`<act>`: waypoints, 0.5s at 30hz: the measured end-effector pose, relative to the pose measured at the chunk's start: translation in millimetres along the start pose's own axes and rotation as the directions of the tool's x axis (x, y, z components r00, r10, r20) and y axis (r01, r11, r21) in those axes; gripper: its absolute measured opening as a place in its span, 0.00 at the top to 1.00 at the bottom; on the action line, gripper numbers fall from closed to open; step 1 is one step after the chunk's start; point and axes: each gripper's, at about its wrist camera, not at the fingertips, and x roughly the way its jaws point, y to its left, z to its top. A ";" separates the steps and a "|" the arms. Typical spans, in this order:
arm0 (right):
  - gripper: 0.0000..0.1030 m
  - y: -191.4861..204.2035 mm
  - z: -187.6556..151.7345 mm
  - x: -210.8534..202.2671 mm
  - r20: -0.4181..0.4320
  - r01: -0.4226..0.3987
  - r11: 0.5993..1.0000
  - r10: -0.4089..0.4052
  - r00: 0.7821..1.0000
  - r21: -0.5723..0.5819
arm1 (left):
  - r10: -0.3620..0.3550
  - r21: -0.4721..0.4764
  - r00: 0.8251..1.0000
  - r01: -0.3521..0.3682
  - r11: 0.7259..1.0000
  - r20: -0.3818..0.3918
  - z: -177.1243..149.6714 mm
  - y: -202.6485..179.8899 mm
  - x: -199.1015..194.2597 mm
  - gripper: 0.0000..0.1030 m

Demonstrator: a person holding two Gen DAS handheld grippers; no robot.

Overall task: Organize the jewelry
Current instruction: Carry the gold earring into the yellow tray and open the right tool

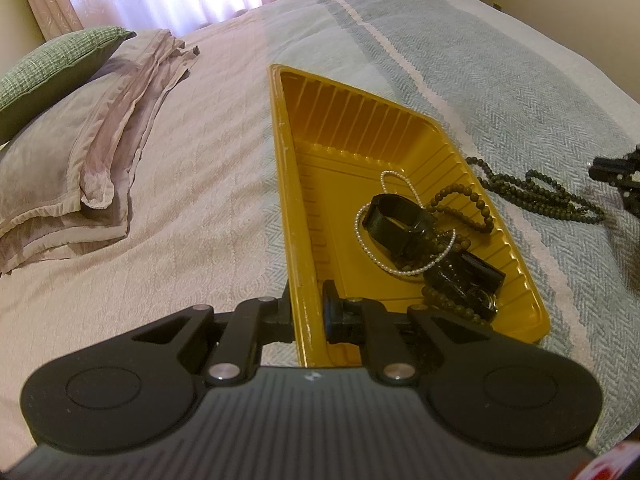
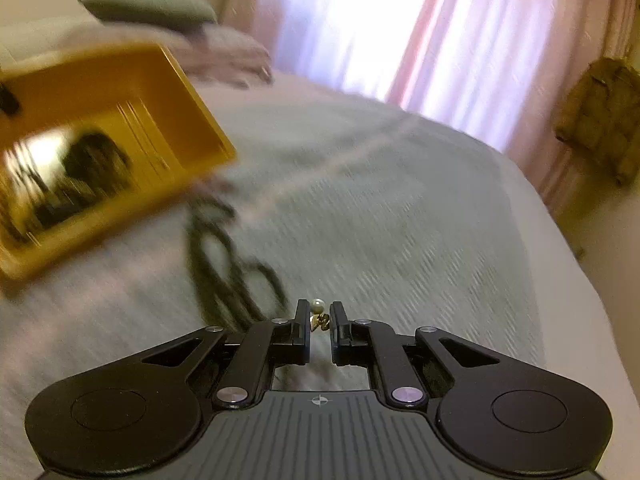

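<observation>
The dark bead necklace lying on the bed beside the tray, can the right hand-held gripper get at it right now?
Probably not yet. The dark bead necklace lies uncovered on the bedspread, but the right hand-held gripper is already shut on a small pearl piece, which it would have to drop first.

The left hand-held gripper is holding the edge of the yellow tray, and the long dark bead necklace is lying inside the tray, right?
Not quite. The left hand-held gripper does clamp the yellow tray by its edge, but the long dark bead necklace lies on the bedspread beside the tray, not inside it. The left wrist view shows this.
</observation>
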 end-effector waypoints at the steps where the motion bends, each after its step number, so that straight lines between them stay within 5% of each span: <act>1: 0.91 3.8 8.2 -4.7 0.023 -0.038 0.999 0.037 0.999 0.023 | -0.001 0.001 1.000 0.001 1.000 0.001 0.1 -0.3 -0.3 0.90; 8: 0.91 64.0 59.4 -20.3 0.126 -0.343 0.938 0.336 0.934 0.043 | -0.001 0.004 1.000 0.001 1.000 0.002 -0.4 -0.7 0.3 0.90; 15: 0.91 111.3 68.9 -8.0 0.110 -0.421 0.907 0.422 0.900 -0.032 | -0.004 0.003 1.000 0.004 1.000 0.003 -1.9 -1.2 -0.3 0.90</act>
